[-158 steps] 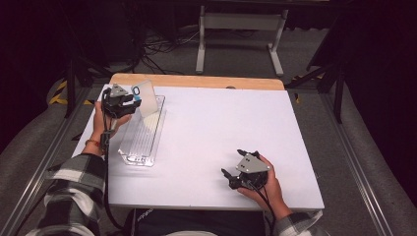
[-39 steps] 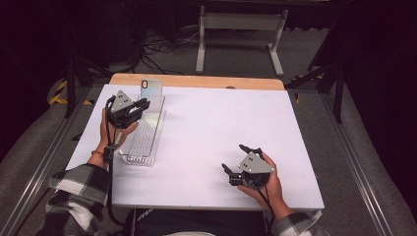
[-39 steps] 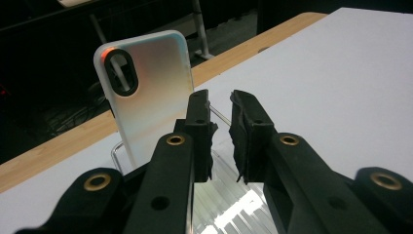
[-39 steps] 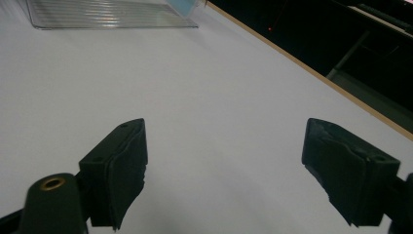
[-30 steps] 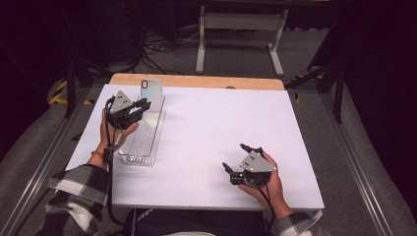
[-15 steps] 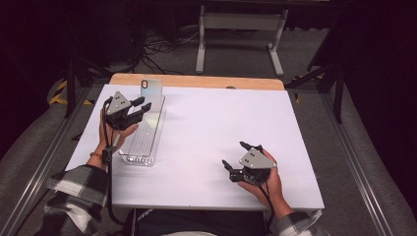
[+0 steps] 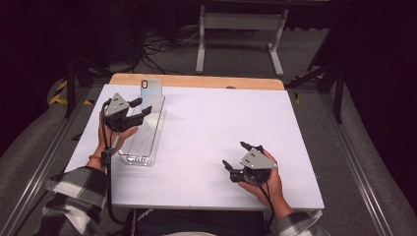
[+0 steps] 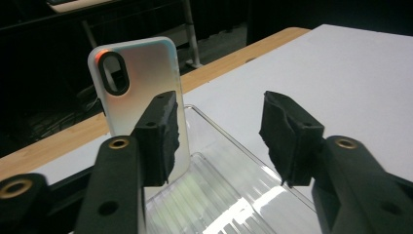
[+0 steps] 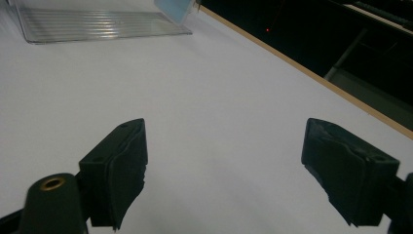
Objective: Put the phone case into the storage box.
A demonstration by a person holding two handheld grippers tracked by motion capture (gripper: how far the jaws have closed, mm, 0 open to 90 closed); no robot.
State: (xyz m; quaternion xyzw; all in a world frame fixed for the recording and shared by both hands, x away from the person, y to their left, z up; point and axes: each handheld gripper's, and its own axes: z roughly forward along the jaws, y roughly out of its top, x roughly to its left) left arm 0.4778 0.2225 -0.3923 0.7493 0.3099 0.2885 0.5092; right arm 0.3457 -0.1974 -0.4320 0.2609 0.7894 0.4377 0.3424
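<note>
A pale phone [image 7: 151, 91] with a dark oval camera cut-out stands upright at the far end of a clear ribbed rack [image 7: 142, 142] on the table's left side. In the left gripper view the phone [image 8: 136, 78] rises just beyond the left jaw, and the rack [image 8: 219, 195] runs below. My left gripper [image 7: 141, 106] hovers over the rack's far part; its jaws have just been opening and nothing is between the pads [image 8: 219, 117]. My right gripper [image 7: 234, 154] rests near the front right of the table, jaws apart over bare white surface [image 9: 224, 151].
The white table top [image 7: 216, 123] has a wooden strip [image 7: 196, 81] along its far edge. A metal stand [image 7: 236, 29] and cables lie on the dark floor behind. In the right gripper view the rack [image 9: 97, 24] lies far off.
The left gripper's jaws have spread apart, letting go of the phone, which stays upright in the rack. Neither hand has shifted.
</note>
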